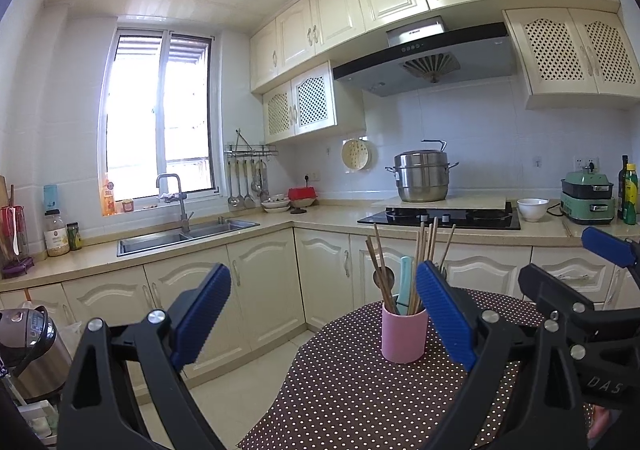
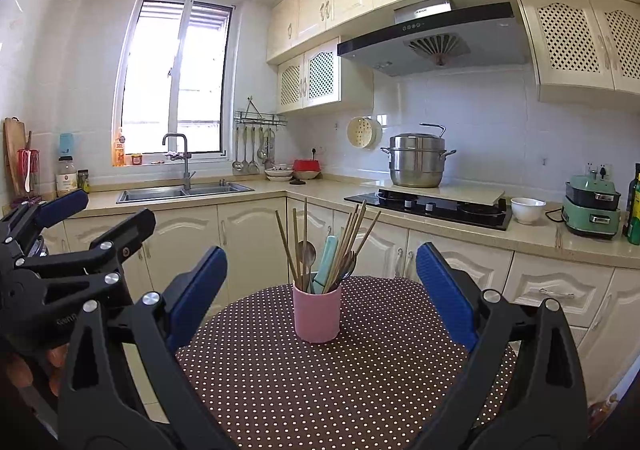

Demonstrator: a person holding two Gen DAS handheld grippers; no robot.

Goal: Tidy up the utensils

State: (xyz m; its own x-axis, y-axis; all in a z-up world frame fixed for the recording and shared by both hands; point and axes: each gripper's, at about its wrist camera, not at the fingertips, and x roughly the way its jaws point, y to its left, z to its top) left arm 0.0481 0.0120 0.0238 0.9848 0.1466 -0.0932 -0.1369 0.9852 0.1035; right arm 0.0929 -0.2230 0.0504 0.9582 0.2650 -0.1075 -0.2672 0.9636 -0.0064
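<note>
Chopsticks (image 2: 344,246) upright, fanned in pink cup (image 2: 317,314) | both grippers empty

Two matte black plastic two-finger grippers, left (image 1: 324,314) and right (image 2: 322,298), are fitted with ribbed blue rubber pads (image 2: 198,290) and silver round-headed pivot screws (image 2: 151,299); white lettering is moulded on one frame.

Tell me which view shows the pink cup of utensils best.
The right wrist view: the pink cup stands unobstructed between the open fingers, with chopsticks, spoons and a teal handle visible. In the left wrist view the pink cup sits off to the right, its edge partly hidden by a blue finger pad.
</note>
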